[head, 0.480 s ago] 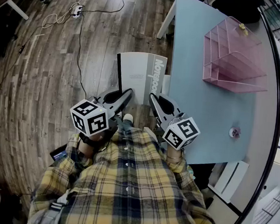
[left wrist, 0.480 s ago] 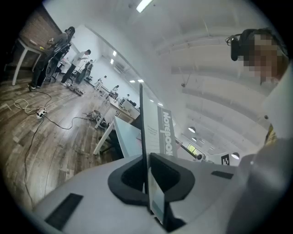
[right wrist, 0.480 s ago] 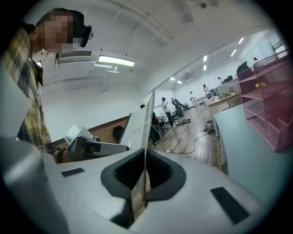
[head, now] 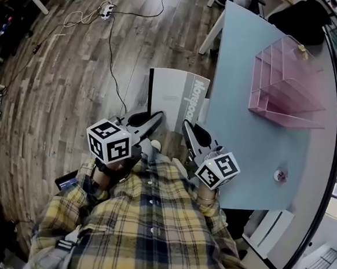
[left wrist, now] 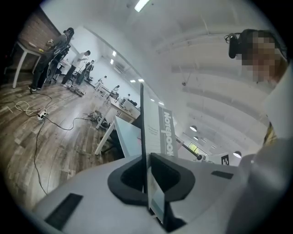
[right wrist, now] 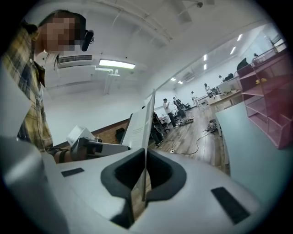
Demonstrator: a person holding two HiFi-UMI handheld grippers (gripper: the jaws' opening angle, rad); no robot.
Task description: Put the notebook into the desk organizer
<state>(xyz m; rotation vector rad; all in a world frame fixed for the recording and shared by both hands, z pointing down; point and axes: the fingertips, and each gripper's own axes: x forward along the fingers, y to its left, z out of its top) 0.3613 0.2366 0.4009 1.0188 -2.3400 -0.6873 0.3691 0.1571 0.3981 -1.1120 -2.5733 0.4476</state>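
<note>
Head view looks down on a person in a yellow plaid shirt who holds the notebook up with both grippers, above the wooden floor and right at the left edge of the pale blue tabletop. The notebook is whitish, with a black spine along its left side and a grey band printed "Notebook" along its right side. The left gripper takes its near edge on the left and the right gripper takes the same edge on the right, each with its marker cube towards the person.

The left gripper view shows the left gripper's jaws drawn narrow on the notebook, which stands edge-on between the dark pads. The right gripper view shows the same: the right gripper's jaws are pinched on the thin edge of the notebook, and the other gripper is seen beyond it on the left.

The pink desk organizer stands at the far right of the tabletop, well apart from the notebook, and its compartments look empty. In the right gripper view the organizer is at the right edge. A small round object lies on the near right of the tabletop. A black cable runs across the floor to a power strip at the far left.
</note>
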